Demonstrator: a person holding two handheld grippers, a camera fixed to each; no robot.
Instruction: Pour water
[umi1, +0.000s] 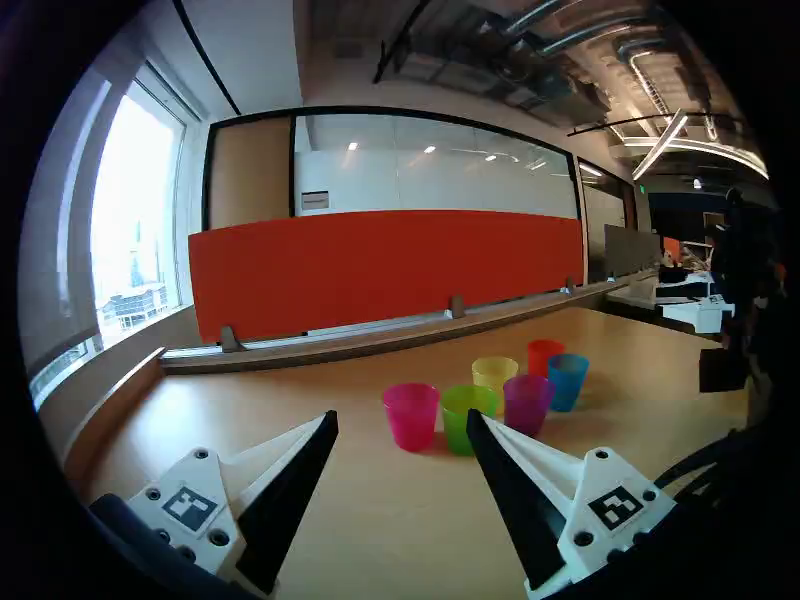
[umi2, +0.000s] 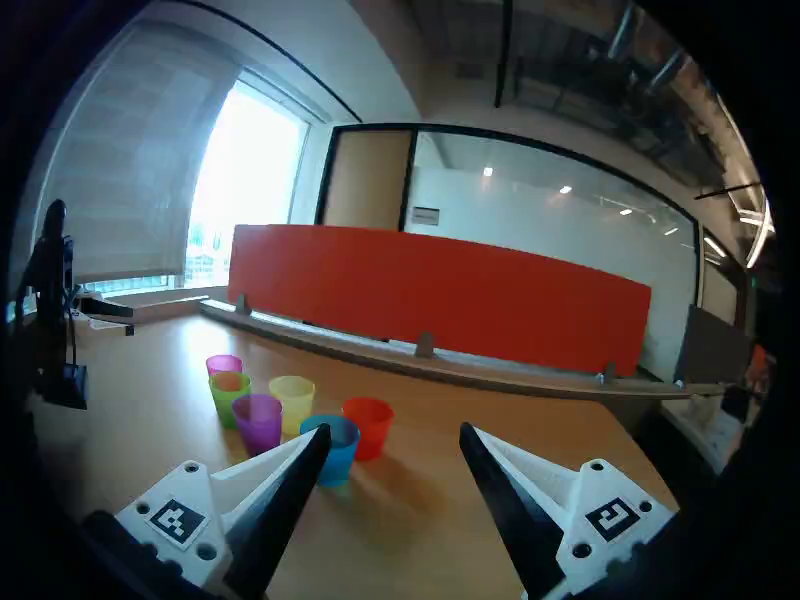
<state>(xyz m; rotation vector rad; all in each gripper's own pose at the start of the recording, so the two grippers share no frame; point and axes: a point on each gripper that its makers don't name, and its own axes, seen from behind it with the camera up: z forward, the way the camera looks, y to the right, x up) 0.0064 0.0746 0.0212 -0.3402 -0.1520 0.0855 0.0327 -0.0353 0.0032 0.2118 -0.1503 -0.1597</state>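
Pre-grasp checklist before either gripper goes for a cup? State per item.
1. Left gripper open, empty: ok.
2. Right gripper open, empty: ok.
3. Six cups upright on table: ok.
4. Which cup holds water: cannot tell.
5. Finger room around a cup: not ok mid-cluster; pink cup at the edge has a free side.

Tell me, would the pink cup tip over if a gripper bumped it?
Probably. The pink cup looks like thin see-through plastic, so it is likely light and would slide or tip easily. Its bottom is narrower than its rim, which makes tipping likelier. Squeezed hard, it might bend.
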